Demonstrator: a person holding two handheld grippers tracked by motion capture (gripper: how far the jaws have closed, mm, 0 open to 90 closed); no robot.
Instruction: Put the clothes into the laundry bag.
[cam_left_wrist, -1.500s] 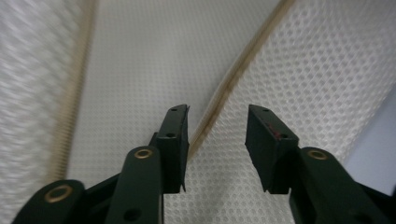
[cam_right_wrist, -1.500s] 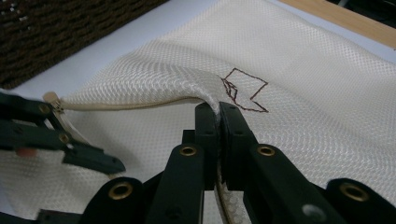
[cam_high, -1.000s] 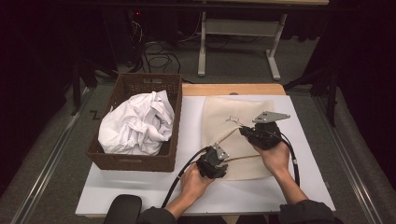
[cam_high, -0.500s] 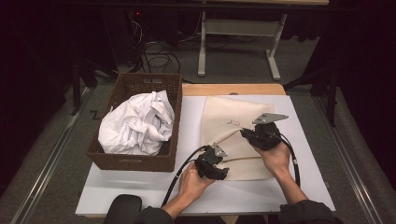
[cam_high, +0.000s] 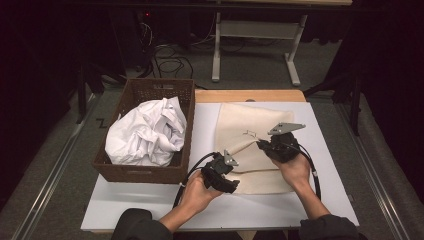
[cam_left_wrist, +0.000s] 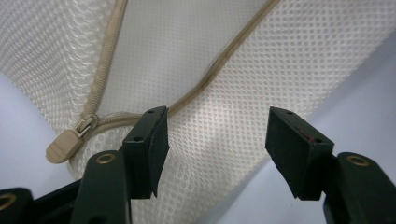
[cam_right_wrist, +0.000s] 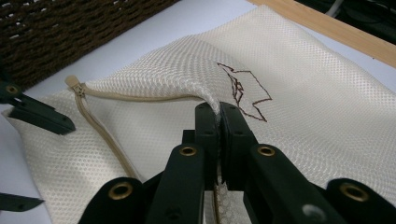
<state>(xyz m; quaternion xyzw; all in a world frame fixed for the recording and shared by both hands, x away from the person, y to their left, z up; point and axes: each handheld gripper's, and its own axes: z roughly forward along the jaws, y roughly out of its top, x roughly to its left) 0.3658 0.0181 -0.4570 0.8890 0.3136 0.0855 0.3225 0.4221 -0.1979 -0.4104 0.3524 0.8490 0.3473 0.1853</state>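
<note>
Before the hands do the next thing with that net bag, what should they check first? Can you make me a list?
1. Right gripper pinching the top edge of the mesh bag at the opening: ok, jaws shut on the fabric.
2. Left gripper free of the bag: ok, its jaws have just been opening and stand apart, mesh behind them, nothing pinched.
3. Zipper pull at the end of the track: ok, it sits at the bag's corner.
4. Opening wide enough for the white laundry: cannot tell.
5. Laundry still in the basket: ok, piled beside the bag.
6. Bag lying on the white board: ok, apart from the raised edge.
</note>
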